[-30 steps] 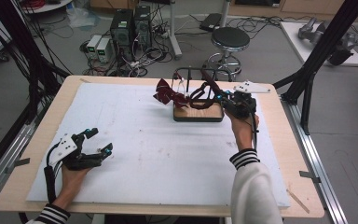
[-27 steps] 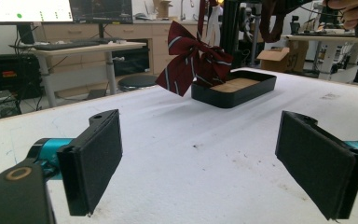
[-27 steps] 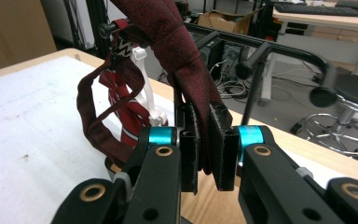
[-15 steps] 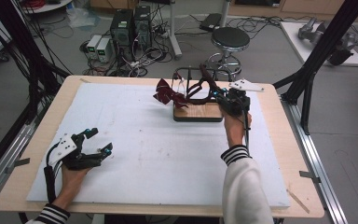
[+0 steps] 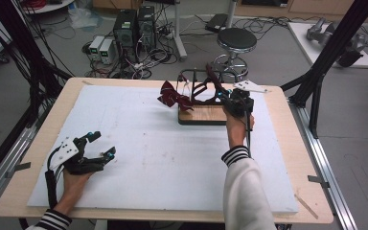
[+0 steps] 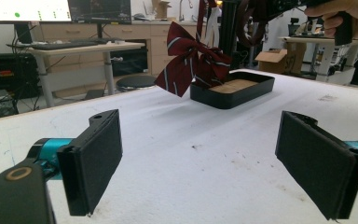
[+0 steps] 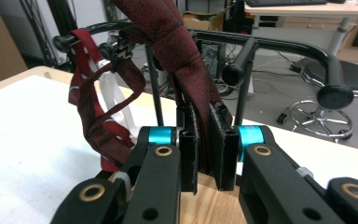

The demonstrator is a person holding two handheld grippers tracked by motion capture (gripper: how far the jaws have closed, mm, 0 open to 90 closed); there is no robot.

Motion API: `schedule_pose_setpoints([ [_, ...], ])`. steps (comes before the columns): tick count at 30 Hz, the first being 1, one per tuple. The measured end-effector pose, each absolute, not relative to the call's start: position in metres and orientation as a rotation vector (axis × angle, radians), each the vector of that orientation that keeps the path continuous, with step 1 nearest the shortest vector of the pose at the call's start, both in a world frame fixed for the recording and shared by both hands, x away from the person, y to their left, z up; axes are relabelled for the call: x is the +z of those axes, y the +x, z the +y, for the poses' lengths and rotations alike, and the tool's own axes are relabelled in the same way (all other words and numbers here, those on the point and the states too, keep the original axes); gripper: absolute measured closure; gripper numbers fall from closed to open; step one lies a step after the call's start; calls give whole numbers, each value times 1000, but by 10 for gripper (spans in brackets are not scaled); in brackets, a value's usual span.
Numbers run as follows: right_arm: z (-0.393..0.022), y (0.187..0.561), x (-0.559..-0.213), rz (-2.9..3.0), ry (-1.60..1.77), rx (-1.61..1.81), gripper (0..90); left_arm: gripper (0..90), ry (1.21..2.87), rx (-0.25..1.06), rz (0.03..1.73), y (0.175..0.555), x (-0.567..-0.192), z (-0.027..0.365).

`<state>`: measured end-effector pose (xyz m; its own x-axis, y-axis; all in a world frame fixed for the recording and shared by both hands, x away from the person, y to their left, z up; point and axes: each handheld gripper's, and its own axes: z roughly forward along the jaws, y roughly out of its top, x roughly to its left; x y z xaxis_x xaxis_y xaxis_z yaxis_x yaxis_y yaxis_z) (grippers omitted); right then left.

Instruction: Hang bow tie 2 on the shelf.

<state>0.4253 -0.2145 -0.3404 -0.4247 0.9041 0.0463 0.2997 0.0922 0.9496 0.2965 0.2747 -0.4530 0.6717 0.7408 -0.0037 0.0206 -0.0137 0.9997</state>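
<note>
The right gripper (image 5: 236, 101) has crept toward the table's far edge, pinching the dark red tie (image 7: 179, 51) on the rack (image 7: 279, 46) (removal seemingly unfinished), while the left gripper (image 5: 92, 154) rests spread.

Round stool (image 5: 237, 40) (black seat), computer towers (image 5: 135, 25), cables (image 5: 143, 57)

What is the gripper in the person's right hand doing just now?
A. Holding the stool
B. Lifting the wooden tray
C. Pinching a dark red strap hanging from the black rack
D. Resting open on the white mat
C: the right gripper has its jaws closed on the dark red strap draped over the black rack.
</note>
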Motion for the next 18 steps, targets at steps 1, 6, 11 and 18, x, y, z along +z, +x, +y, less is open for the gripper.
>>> schedule_pose_setpoints([
  [1, -215, 426, -341, 1793, 1187, 1343, 832, 150, 1491, 643, 666, 296, -453, 275],
  [6, -216, 429, -342, 1776, 1205, 1349, 832, 151, 1491, 642, 666, 296, -453, 275],
  [11, -214, 432, -344, 1764, 1214, 1358, 831, 150, 1490, 643, 666, 296, -453, 275],
  [18, -212, 434, -347, 1745, 1219, 1365, 830, 150, 1490, 642, 666, 296, -453, 275],
])
